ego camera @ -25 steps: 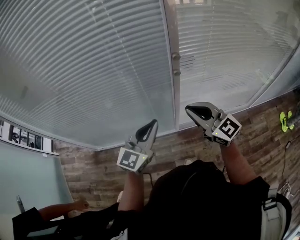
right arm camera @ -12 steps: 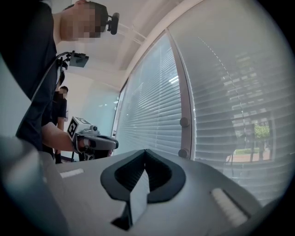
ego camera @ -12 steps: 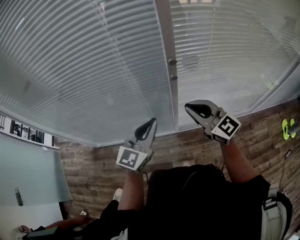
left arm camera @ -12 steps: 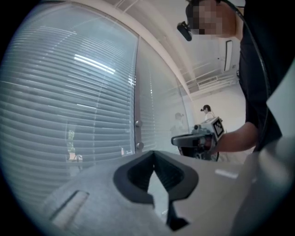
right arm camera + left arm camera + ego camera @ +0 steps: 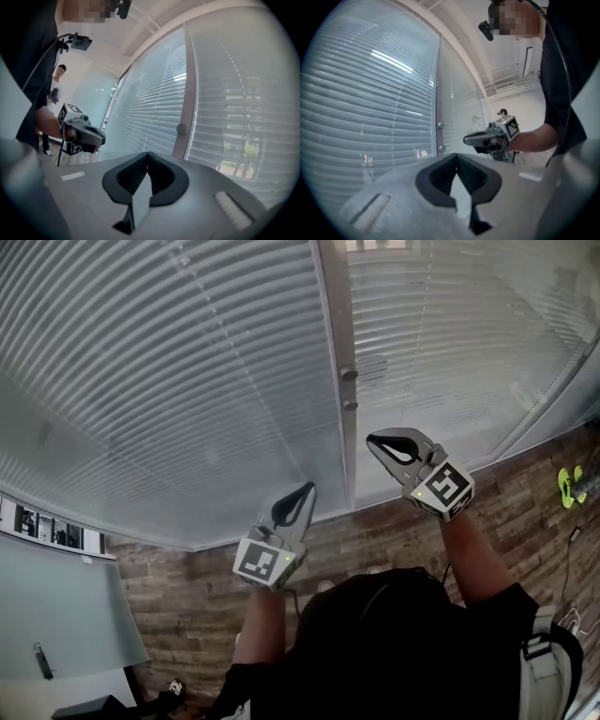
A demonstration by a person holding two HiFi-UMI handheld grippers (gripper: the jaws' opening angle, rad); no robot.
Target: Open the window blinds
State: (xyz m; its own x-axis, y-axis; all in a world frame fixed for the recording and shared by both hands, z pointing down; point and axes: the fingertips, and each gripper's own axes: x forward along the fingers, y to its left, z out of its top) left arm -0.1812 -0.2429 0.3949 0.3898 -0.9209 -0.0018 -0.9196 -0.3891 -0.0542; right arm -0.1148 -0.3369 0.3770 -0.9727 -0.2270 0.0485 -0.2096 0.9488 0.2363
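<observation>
Knobs (image 5: pixel 349 375) sit on vertical window post (image 5: pixel 333 315), frame centre, between closed slatted blinds (image 5: pixel 187 381). Right gripper (image 5: pixel 373 439) jaws together, empty, just lower right of knobs, likely the nearer tool. Left gripper (image 5: pixel 307 489) likewise pinched together, empty, lower down, left of post.

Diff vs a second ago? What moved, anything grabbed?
The right hand-held gripper has edged up the head view toward the two knobs on the window frame, rolling slightly. Nothing was taken hold of or let go. The left hand-held gripper has barely shifted; both stay shut and empty, and the blinds look as before.
</observation>
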